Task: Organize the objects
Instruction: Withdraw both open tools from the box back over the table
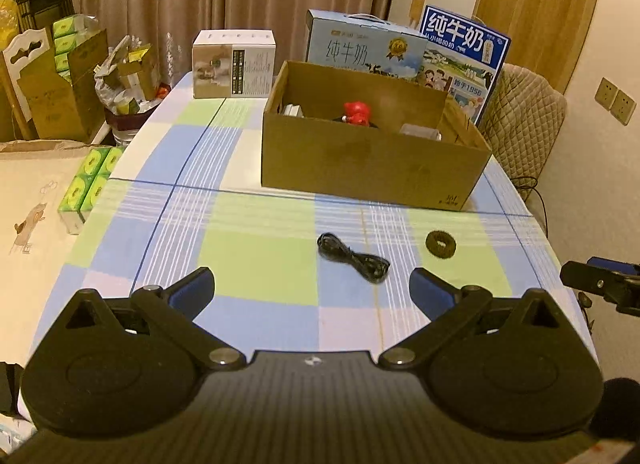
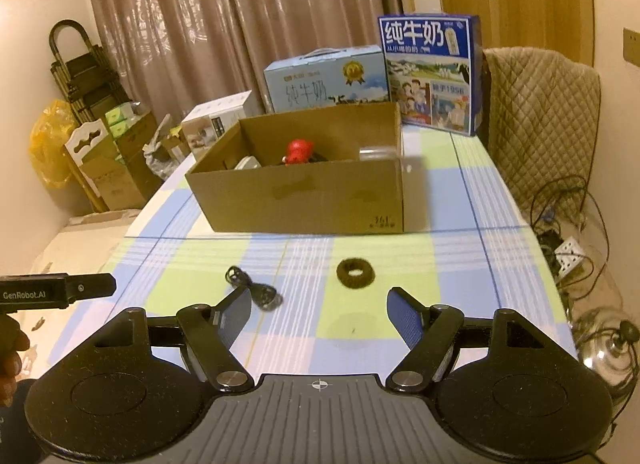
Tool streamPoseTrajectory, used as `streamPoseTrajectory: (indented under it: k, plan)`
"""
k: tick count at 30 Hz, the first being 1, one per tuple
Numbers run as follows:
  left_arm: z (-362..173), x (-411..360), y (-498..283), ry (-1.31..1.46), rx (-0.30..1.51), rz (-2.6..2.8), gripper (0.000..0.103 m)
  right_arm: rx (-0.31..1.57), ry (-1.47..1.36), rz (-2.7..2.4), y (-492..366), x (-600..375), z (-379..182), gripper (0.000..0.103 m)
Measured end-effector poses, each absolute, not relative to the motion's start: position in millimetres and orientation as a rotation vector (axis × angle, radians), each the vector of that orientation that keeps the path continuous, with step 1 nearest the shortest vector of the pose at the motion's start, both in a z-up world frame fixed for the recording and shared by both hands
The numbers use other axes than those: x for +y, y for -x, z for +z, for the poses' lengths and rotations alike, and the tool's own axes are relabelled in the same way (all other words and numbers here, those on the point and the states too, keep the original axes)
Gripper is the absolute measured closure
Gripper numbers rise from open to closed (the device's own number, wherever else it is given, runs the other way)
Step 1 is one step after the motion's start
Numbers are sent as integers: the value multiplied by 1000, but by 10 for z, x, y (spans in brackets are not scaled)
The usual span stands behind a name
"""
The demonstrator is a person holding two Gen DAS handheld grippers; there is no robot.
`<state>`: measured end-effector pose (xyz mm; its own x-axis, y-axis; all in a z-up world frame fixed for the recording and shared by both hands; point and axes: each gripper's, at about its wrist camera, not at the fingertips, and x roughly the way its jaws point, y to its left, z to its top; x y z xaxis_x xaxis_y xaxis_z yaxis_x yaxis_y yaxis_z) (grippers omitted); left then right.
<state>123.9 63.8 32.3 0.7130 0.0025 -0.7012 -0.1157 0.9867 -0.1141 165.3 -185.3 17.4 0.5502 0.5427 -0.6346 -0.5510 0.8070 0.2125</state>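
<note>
Two loose items left, both grippers spread wide and empty.

Ahead of the right gripper [image 2: 320, 314], just beyond its jaws: dark ring [image 2: 355, 273]; best closed on across the rim, low to the checked cloth [image 2: 380, 328]. Just past the left gripper [image 1: 312, 290], toward its right jaw: bundled black cable [image 1: 354, 258], better pinched at the knotted middle. Farther on, open cardboard box [image 1: 360, 159] with a red toy [image 1: 357, 113] inside, the likely drop spot. Behind: milk cartons [image 2: 430, 71], curtain.
</note>
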Motion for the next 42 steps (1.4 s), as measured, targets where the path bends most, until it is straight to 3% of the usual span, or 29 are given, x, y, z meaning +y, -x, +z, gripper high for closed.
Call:
streamPoseTrajectory:
  k: [42]
  plan:
    - [-18,525,-1348,127,838,48,1,821,34,621,-1738,-1869,-251,31]
